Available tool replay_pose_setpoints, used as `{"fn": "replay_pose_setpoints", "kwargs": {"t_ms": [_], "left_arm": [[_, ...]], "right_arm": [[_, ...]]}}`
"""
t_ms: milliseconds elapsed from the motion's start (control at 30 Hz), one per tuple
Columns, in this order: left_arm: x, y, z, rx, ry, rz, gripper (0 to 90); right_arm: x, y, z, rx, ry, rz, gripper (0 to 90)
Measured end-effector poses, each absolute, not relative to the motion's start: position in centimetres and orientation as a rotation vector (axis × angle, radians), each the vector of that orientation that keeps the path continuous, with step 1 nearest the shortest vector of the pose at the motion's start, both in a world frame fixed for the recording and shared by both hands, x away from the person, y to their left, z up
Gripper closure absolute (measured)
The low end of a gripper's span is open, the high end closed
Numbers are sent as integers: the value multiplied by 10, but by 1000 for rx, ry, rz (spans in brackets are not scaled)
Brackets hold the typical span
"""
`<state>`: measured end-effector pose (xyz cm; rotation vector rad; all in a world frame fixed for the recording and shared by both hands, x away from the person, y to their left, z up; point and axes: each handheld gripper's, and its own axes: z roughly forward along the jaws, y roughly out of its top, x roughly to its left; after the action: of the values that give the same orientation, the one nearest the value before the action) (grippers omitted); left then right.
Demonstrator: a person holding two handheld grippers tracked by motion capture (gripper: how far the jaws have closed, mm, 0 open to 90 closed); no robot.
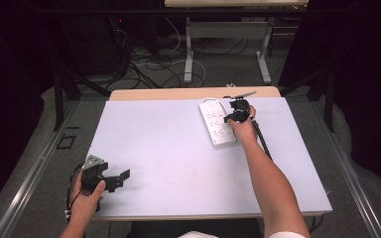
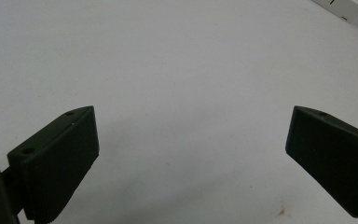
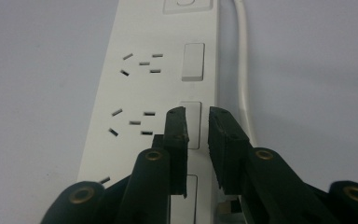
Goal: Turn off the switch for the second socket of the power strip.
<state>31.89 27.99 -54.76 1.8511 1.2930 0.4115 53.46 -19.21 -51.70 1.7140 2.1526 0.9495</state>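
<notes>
A white power strip (image 1: pixel 217 125) lies at the far right of the white table top (image 1: pixel 168 148). Its outlets and rocker switches (image 3: pixel 193 61) run away from me in the right gripper view, and its white cord (image 3: pixel 244 70) runs along its right side. My right gripper (image 1: pixel 231 118) points down at the strip. Its jaws (image 3: pixel 197 114) stand a narrow gap apart just above a middle switch, with nothing between them. My left gripper (image 1: pixel 121 177) is held low at the near left corner, jaws (image 2: pixel 193 109) wide open over bare table. A corner of the strip (image 2: pixel 349 7) shows far off.
Beyond the table's far wooden edge (image 1: pixel 193 92) stand another table's legs (image 1: pixel 188 54) and loose cables on the floor (image 1: pixel 149 69). Dark drapes hang on both sides. The right gripper's black cable (image 1: pixel 263 141) trails along the forearm.
</notes>
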Motion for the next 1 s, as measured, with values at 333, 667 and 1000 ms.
{"fn": "replay_pose_setpoints", "kwargs": {"t_ms": [333,667,1000], "left_arm": [[320,279,-548,1842,1291,417,25],[320,279,-549,1837,1296,423,25],[320,279,-549,1836,1296,424,25]], "right_arm": [[532,-192,-512,1689,2163,950,615],[527,-197,-501,1633,2184,949,491],[518,-200,-492,1607,2196,934,380]]}}
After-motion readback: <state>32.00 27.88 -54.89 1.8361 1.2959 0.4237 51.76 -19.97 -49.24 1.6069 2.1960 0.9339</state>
